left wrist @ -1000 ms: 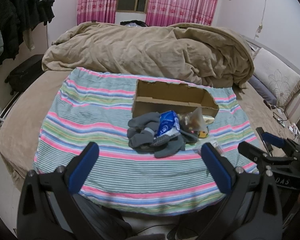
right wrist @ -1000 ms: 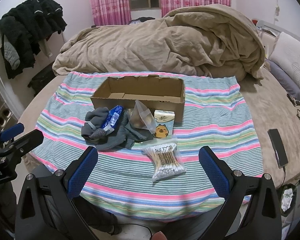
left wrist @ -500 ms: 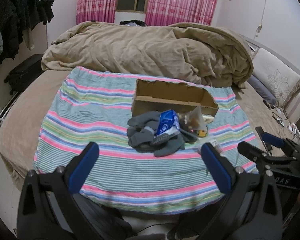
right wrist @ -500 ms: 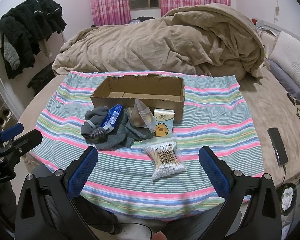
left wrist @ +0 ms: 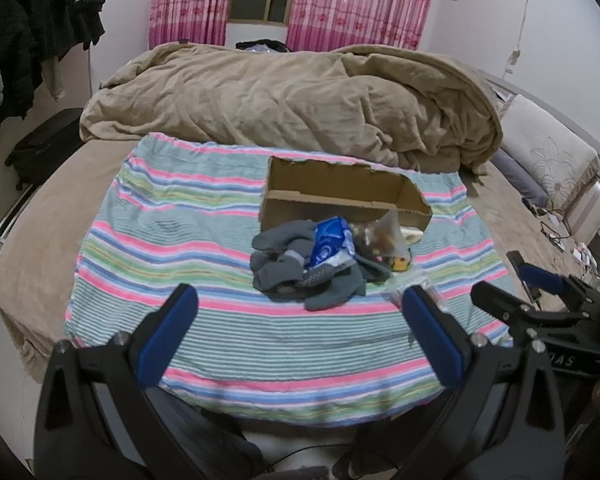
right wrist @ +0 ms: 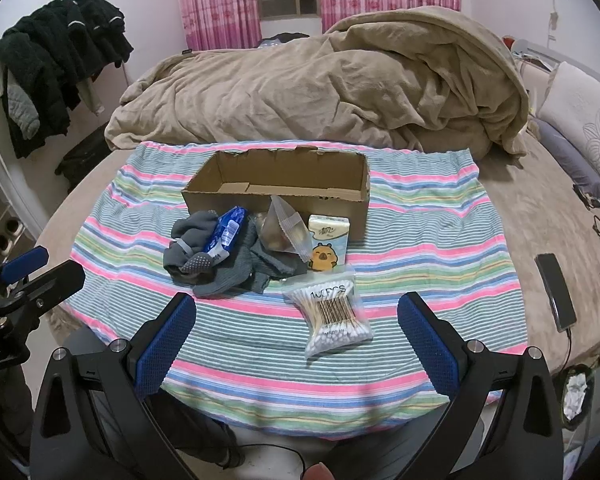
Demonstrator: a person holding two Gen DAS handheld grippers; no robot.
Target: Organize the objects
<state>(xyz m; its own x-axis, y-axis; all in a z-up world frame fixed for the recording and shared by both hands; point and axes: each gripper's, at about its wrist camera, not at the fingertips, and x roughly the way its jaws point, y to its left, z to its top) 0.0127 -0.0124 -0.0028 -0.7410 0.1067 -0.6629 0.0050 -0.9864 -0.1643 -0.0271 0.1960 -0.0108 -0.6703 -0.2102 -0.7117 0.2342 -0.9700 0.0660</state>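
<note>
An open cardboard box [right wrist: 276, 184] [left wrist: 340, 196] stands on a striped cloth [right wrist: 420, 240] on the bed. In front of it lie grey socks [right wrist: 220, 268] [left wrist: 296, 276], a blue packet [right wrist: 226, 232] [left wrist: 332, 244], a clear bag [right wrist: 282, 228], a tissue pack with a cartoon animal [right wrist: 327, 242] and a bag of cotton swabs [right wrist: 332, 312]. My left gripper [left wrist: 300, 332] is open and empty, short of the socks. My right gripper [right wrist: 296, 332] is open and empty, just short of the swab bag.
A rumpled tan duvet [right wrist: 320, 88] fills the far half of the bed. A phone on a cable [right wrist: 556, 292] lies at the right. Pillows [right wrist: 580, 120] are far right. Dark clothes [right wrist: 60, 60] hang at the left. A bin [right wrist: 576, 392] stands on the floor.
Both grippers have held almost still; the views shifted only slightly. Nothing on the cloth has moved.
</note>
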